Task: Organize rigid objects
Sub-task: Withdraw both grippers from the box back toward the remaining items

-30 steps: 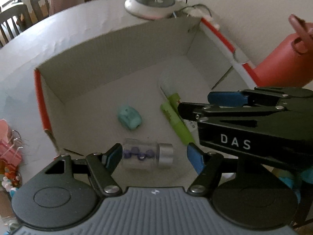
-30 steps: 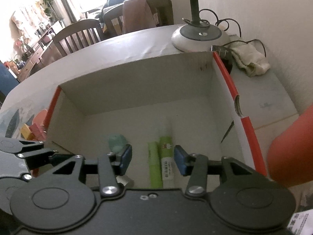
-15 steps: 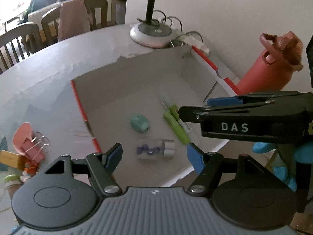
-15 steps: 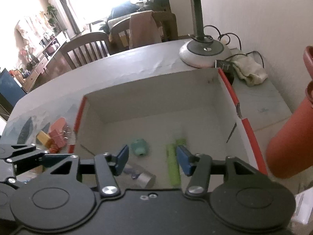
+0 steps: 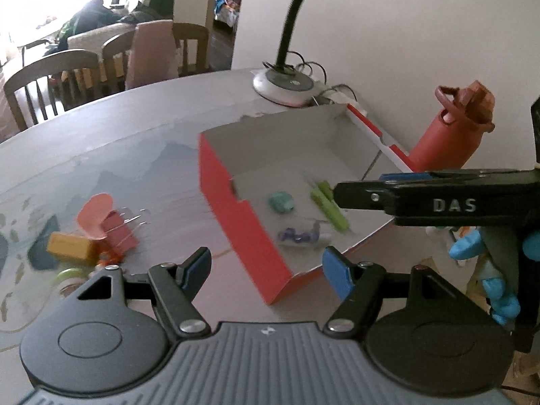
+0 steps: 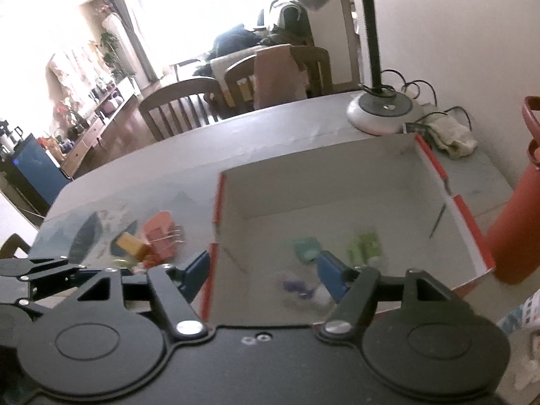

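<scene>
Left wrist view gives me my left gripper (image 5: 266, 270) wide open and empty above the table; my right gripper (image 6: 263, 270) is likewise. Inside the red box (image 5: 236, 216) lie a clear vial (image 5: 300, 234), teal piece (image 5: 280, 201) and green markers (image 5: 329, 204).

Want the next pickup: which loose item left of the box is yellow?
The yellow block, lying on the table beside the pink clips; everything else there is pink or green.
</scene>
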A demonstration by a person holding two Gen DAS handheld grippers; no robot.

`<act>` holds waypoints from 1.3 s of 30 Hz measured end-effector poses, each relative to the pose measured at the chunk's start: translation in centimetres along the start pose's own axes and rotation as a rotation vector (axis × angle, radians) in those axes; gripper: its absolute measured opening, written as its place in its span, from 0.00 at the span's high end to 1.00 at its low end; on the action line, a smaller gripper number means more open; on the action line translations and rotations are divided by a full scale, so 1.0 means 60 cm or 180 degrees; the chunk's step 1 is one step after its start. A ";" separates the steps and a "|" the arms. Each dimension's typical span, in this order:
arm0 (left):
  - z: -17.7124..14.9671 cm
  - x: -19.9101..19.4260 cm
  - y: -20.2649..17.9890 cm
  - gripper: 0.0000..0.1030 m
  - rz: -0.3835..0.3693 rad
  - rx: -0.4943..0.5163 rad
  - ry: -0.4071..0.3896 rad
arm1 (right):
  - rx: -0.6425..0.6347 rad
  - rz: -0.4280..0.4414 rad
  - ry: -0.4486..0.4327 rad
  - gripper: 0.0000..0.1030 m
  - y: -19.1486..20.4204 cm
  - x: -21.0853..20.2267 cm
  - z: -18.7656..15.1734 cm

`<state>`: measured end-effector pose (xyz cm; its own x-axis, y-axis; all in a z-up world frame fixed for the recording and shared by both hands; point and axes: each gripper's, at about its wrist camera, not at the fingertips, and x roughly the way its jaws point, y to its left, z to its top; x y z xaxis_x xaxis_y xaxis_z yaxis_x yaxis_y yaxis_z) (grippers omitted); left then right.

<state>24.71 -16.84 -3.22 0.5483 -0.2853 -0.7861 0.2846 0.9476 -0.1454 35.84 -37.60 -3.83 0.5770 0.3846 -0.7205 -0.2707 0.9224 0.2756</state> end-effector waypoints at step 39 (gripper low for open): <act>-0.230 -0.119 0.285 0.00 0.0298 -0.0376 -0.0474 | -0.0666 0.0457 0.0008 0.15 0.277 0.036 -0.158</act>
<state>14.83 3.41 -8.38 0.6808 -0.2051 -0.7032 0.1377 0.9787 -0.1522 25.28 -21.79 -6.82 0.5192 0.5108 -0.6852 -0.5034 0.8307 0.2378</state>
